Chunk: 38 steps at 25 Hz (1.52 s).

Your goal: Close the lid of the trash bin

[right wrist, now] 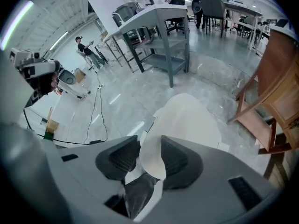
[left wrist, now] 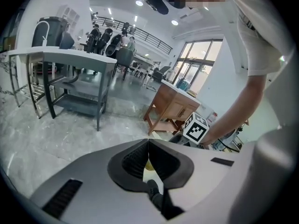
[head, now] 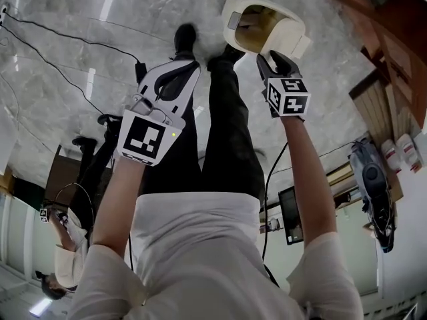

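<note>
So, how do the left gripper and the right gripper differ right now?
The left gripper has its jaws together and holds nothing; the right gripper holds the white lid of the trash bin between its jaws. The left gripper hangs over the floor, away from the bin; the right gripper is at the bin. Both carry a marker cube.

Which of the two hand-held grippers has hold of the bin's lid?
The right hand-held gripper: the white lid sits clamped between its jaws. The left hand-held gripper is shut on nothing.
</note>
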### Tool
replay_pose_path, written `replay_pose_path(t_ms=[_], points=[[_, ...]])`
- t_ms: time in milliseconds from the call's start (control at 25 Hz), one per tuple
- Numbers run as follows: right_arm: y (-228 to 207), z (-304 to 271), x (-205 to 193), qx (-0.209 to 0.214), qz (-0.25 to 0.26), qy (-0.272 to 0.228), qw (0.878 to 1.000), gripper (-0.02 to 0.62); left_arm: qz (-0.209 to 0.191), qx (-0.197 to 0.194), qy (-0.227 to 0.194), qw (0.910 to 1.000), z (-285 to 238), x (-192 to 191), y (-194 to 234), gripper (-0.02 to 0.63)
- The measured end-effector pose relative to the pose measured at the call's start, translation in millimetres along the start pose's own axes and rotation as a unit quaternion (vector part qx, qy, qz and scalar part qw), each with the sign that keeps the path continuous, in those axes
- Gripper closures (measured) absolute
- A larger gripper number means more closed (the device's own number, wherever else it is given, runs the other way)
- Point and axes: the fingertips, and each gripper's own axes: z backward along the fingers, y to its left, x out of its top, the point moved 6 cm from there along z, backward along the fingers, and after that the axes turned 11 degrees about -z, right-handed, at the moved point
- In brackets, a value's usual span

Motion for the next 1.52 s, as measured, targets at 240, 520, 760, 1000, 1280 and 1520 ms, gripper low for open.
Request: replay_pose_path(t_ms=[240, 520, 760, 1000, 1280, 1520], points=[[10.9, -34.6, 2.9, -0.014, 0.038, 0.037, 0.998, 0.434, 0.010, 0.007, -0.003, 0.9999, -5.6, -8.8, 6.9, 0.588], [15.3, -67.0, 2.6, -0.008, 0.056, 0.059, 0.997, 0.439, 0.024, 0.011, 0.001, 0.9996, -10.4, -19.3, 12.7, 0.588], [16.7, -89.8, 2.0, -0.008, 0.076, 0.074, 0.994, 0.454, 0.032, 0.017, 0.001, 0.9994, -9.4, -29.5, 21.4, 0.588], [14.1, -112.0, -1.3, -0.015, 0.114, 0.090, 0.989, 0.465, 0.045, 0.019, 0.004, 0.9988, -12.7, -40.6, 24.7, 0.588], [13.8, -131.4, -4.5, -0.028, 0.141, 0.098, 0.985, 0.465, 0.052, 0.017, 0.010, 0.9985, -15.0, -53.1, 26.8, 0.588], [9.4, -140.3, -5.3, -0.048, 0.134, 0.102, 0.985, 0.488, 0.054, 0.018, 0.011, 0.9983, -16.3, -57.7, 30.9, 0.588]])
